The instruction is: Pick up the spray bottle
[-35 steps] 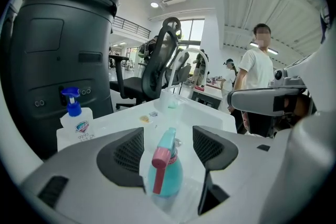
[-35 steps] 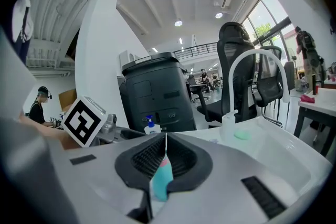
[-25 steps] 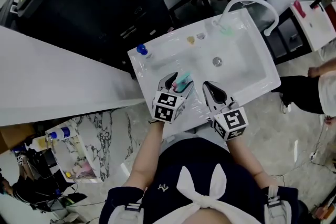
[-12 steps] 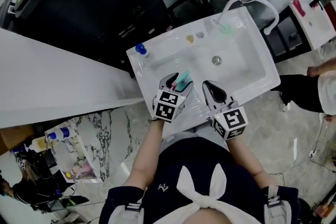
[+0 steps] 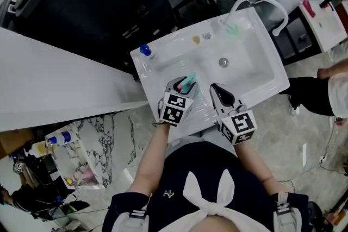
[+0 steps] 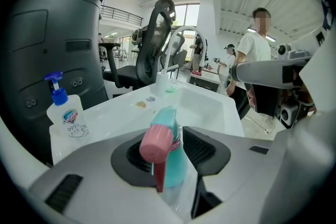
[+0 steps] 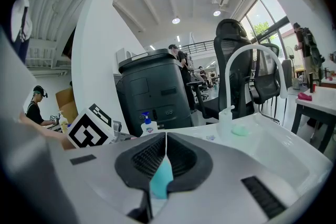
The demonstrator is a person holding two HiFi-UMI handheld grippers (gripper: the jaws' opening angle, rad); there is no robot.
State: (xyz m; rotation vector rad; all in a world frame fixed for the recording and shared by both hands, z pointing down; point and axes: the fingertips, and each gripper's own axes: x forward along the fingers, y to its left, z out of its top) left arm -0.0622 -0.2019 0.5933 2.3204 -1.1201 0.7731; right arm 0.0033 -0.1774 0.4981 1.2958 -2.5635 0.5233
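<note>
The spray bottle (image 6: 167, 150) stands upright at the near left of the white sink (image 5: 255, 70), close to its near rim. Its teal head and pink nozzle face the left gripper (image 5: 184, 85), whose jaws have just been closing with the bottle between them. The pads now look pressed against either side of the neck, just under the head. That seems the right place to hold it: the head is hard plastic and its shoulder should stop the bottle sliding down, while the clear body below probably gives under a squeeze and may be slick. It looks light, though liquid inside would make it swing, and the pink trigger is best left untouched. The right gripper (image 5: 219, 94) hangs just to the right with its jaws together, and a teal sliver low in its gap cannot be identified. A hand-soap pump bottle (image 6: 65, 115) with a blue top stands on the far left corner of the sink, well apart. The curved faucet (image 5: 261, 5) and a green pad (image 5: 235, 31) sit at the far right, beyond the drain (image 5: 223, 63). Nothing crowds the bottle, so a straight lift looks clear. A dark bin (image 6: 47, 44) stands beyond the sink, with a person in a white shirt (image 6: 252, 47) far to the right.
</note>
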